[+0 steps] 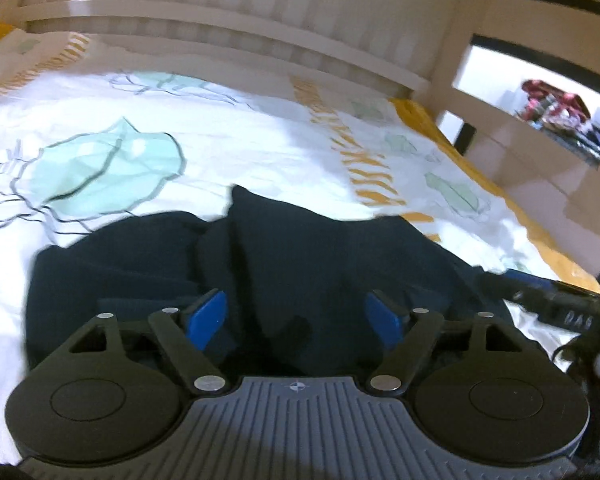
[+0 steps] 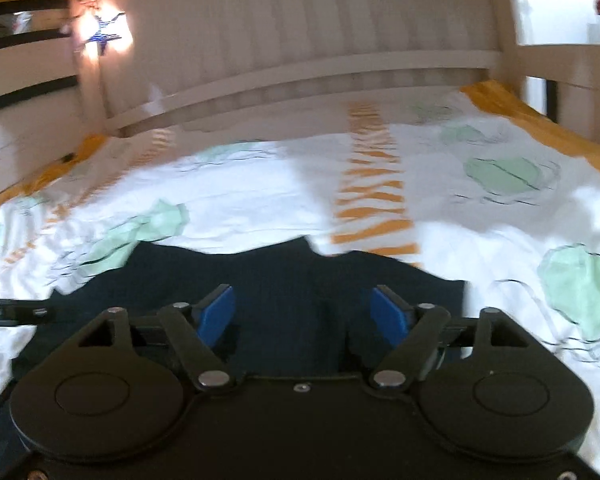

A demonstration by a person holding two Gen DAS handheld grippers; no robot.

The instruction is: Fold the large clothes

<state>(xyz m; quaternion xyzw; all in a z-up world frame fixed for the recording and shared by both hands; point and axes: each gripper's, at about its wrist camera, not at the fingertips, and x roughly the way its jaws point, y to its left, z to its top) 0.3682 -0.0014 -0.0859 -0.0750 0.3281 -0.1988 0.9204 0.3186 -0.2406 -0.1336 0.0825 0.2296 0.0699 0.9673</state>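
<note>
lying bunched at lower centre of both views, the dark navy garment [image 1: 284,264] rests on the patterned white bedsheet [image 1: 260,148]. left gripper [image 1: 300,318] spread wide over it, gripping nothing. right gripper [image 2: 304,316] likewise wide above the cloth.

We lose the dark garment's [image 1: 300,264] near edge behind the left gripper [image 1: 298,316]; motion blur smears the bedspread [image 2: 260,196] print.

Motion-blurred fisheye views, glaring white bedsheet [image 1: 260,152], curved edges
</note>
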